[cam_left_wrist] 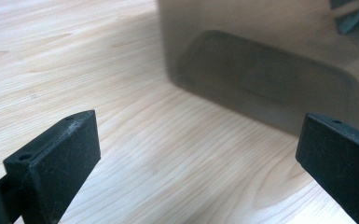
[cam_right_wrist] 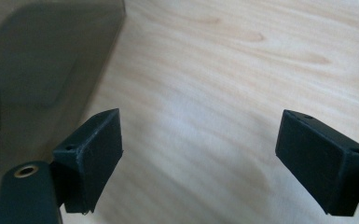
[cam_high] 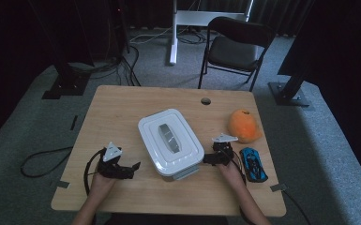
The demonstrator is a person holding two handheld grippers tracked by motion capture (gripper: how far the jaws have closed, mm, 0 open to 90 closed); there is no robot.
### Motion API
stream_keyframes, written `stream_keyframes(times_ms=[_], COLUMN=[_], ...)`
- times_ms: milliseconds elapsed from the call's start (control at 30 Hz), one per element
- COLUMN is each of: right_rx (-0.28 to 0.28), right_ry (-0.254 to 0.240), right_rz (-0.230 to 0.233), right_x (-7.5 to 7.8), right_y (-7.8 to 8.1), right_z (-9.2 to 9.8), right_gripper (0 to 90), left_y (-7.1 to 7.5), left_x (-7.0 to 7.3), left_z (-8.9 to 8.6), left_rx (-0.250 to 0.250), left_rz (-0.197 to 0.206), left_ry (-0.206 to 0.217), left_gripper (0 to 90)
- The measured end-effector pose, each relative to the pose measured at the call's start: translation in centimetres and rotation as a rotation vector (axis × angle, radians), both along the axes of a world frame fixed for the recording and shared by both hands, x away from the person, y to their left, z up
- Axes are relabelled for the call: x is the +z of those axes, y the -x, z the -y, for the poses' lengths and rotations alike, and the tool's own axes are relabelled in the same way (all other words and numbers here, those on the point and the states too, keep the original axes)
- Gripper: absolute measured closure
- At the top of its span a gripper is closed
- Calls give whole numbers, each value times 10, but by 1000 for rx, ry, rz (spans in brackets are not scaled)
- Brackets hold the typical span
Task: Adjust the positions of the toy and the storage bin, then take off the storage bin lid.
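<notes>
Table (cam_high: 122,112) first: the pale wooden top carries everything, and the white lidded container (cam_high: 170,142) sits near its middle, long axis running away from the person, a grey handle (cam_high: 168,136) recessed in the lid. To the container's right lie an orange plush toy (cam_high: 244,125) and, nearer the person, a small blue toy car (cam_high: 253,164), both apart from the box.

Judging from the two hands flanking the box, the step in hand looks like coming in on its near end from both sides, probably to grip or free the lid. Doing it well would mean bringing both grippers in level with the rim, squaring each pair of jaws to the wall before closing, and keeping the right hand clear of the car just behind it.

Left gripper (cam_high: 132,167) rests low over the table, near the box's near left corner but apart from it; in the left gripper view its jaws stand wide, with bare wood between them and the smoky translucent wall (cam_left_wrist: 270,70) ahead. Right gripper (cam_high: 206,160) sits just beside the near right corner; in the right gripper view its jaws are spread equally wide, holding nothing, the box's wall (cam_right_wrist: 42,60) off to their left.
</notes>
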State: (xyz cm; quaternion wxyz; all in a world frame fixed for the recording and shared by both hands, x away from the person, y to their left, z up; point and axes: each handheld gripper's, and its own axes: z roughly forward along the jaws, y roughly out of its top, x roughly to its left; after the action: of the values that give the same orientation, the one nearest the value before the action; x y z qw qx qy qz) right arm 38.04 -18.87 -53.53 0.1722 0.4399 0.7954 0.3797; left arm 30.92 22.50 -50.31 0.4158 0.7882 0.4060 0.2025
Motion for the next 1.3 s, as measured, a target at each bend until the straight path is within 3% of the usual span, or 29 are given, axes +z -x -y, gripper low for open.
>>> stream_keyframes(times_ms=[67, 100, 233, 367, 567, 733, 1067, 1300], right_rx=[-2, -3, -14, -29, -57, -78, -93, -98], right_ry=[5, 7, 21, 33, 64, 73, 71, 71], right_rz=[-2, -12, -15, -9, -11, -13, -16, -15], right_x=[-3, -6, -10, -13, -13, -14, -14, -14], right_y=[5, 10, 15, 24, 31, 33, 37, 38], right_z=[1, 3, 6, 12, 16, 16, 19, 20], right_gripper=[140, 140, 140, 139, 134, 123, 122, 122], left_y=[0, 0, 5, 12, 21, 24, 25, 26], left_x=[-1, -1, 5, 15, 23, 30, 41, 50], left_z=[-12, -24, -38, -49, -59, -53, -34, -30], left_rx=[12, 41, 57, 52, 58, 70, 33, 6], left_rz=[-14, -20, -11, 1, -29, -36, -57, -60], left_ry=[26, 52, 95, 80, 68, 39, 7, 32], left_gripper=[2, 2, 2, 2, 2, 2, 2, 2])
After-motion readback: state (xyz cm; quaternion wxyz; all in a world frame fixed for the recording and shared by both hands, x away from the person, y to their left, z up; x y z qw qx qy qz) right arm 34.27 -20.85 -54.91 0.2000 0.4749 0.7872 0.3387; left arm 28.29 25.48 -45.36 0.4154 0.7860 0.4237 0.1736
